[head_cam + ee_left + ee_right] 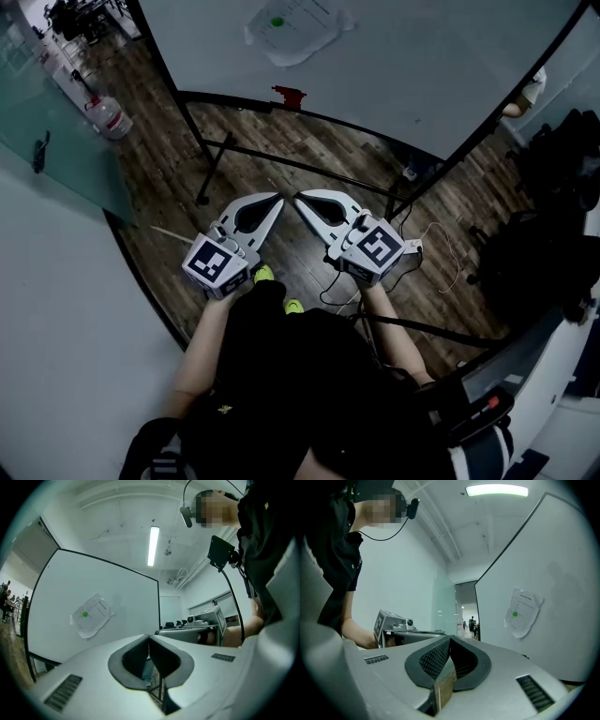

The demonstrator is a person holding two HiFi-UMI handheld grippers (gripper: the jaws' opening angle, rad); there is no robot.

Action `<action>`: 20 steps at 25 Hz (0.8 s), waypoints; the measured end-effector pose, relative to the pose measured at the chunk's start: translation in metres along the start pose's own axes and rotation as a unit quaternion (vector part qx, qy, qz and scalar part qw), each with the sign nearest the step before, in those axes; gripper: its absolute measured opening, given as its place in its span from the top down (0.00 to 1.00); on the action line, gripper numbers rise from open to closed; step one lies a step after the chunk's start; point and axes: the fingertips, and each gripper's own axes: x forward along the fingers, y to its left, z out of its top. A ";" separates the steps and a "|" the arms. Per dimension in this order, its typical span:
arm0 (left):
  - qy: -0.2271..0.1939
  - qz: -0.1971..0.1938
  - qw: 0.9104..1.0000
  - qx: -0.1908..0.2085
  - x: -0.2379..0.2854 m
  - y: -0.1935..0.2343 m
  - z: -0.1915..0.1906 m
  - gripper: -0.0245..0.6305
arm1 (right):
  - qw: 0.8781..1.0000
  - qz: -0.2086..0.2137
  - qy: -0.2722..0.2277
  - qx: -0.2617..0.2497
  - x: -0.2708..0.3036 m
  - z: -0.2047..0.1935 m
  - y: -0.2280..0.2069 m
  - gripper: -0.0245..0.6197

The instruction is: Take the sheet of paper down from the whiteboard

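To the left of the whiteboard (422, 66), one clear bottle (110, 117) stands on the wooden floor (281, 150).

In front of the whiteboard and well apart from it I hold two tools, one in each hand, side by side and both pointing at the board. My left tool (278, 199) has its two jaws pressed together along their whole length, with nothing between them. It carries one marker cube (217, 265) at its rear. Below the tools, on the floor, I see my two yellow-green shoes (264, 274).

There is one sheet of paper (298, 28), and it hangs flat on the whiteboard's face, untouched by either tool. Its edges are crumpled and it sits a little tilted. One green dot (276, 22) sits on it near its upper part; I cannot tell whether this is a magnet or print. Below the sheet, on the whiteboard's lower rail, lies one small red thing (289, 96), too small for me to name.

My right tool (298, 199) has its two jaws closed tip to tip and is empty as well, its tip near the left tool's tip but not touching it. It also bears one marker cube (375, 247). To the right of it, before the whiteboard's stand, one thin white cable (441, 246) lies on the floor.
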 end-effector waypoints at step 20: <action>0.000 -0.014 1.000 -0.001 0.049 0.054 -0.004 0.97 | 0.999 -0.044 0.013 -0.006 0.022 -0.005 -0.072 0.94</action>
